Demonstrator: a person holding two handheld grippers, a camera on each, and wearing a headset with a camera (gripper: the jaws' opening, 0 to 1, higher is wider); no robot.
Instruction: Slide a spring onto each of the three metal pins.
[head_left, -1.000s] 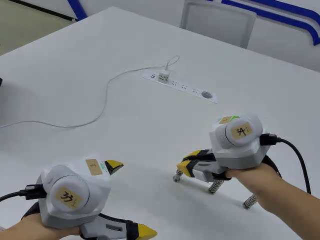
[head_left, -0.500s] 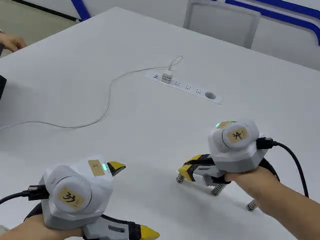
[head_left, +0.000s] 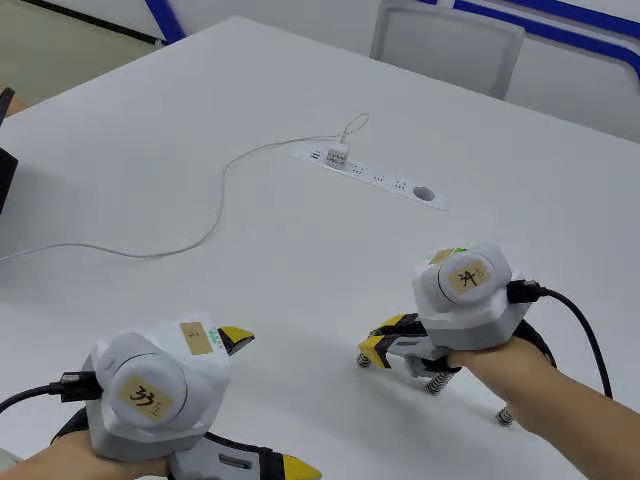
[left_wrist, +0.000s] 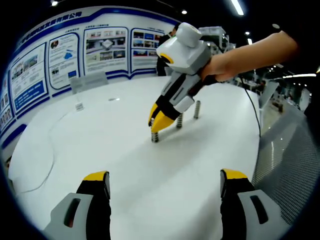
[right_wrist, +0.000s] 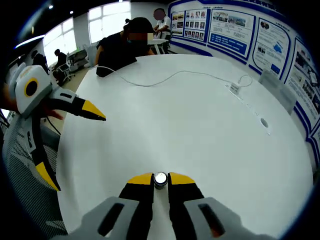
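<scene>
Right claw pinches shiny round-headed pin, coiled spring around it.

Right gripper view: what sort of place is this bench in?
Probably a showroom or demo hall: printed display boards line the wall, the work surface is a large white table with a power strip, and a person sits at its far end.
</scene>
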